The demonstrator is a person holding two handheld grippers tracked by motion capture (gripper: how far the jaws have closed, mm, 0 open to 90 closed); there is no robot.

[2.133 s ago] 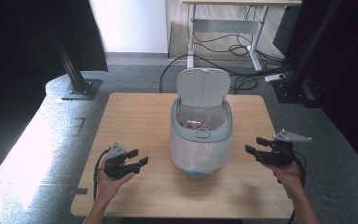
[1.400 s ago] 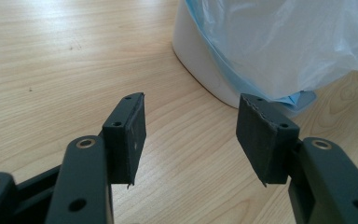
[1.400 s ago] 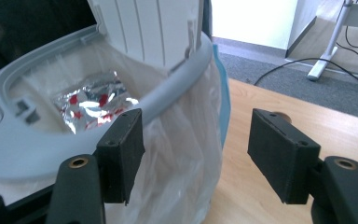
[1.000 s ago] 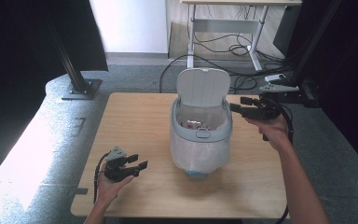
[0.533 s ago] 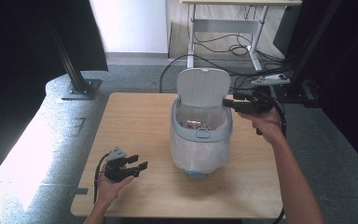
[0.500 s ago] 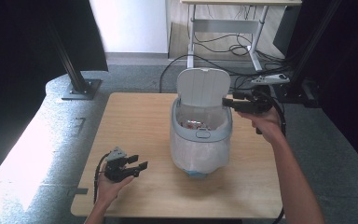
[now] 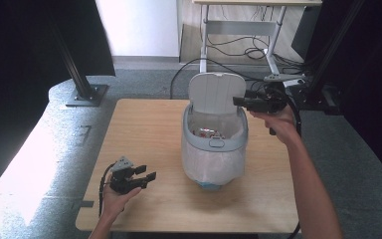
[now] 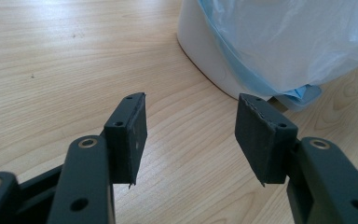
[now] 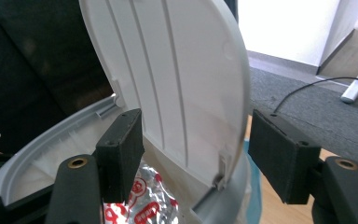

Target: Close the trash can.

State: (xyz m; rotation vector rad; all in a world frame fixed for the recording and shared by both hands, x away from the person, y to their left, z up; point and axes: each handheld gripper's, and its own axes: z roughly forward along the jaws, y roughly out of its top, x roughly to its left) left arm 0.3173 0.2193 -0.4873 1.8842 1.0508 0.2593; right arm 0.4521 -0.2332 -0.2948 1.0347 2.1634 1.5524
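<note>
A white bin (image 7: 214, 149) with a plastic liner stands mid-table, its lid (image 7: 214, 93) raised upright at the back. Silver and red wrappers (image 7: 208, 133) lie inside. My right gripper (image 7: 238, 101) is open at the lid's right edge, pointing left. In the right gripper view the lid (image 9: 177, 84) stands edge-on between the two pads, touching neither, with the wrappers (image 9: 144, 196) below. My left gripper (image 7: 146, 174) rests low near the table's front left, open and empty. The left gripper view looks past my left gripper (image 8: 189, 135) at the bin's base (image 8: 209, 60).
The wooden table (image 7: 144, 129) has bare room left of the bin and along its front. A white desk frame (image 7: 238, 30) with cables stands behind on the grey floor. Black stand legs (image 7: 82, 89) rise at the far left.
My right hand has risen from the table's right side to the bin's lid and closed in leftward on its edge. The left hand has stayed where it was.
</note>
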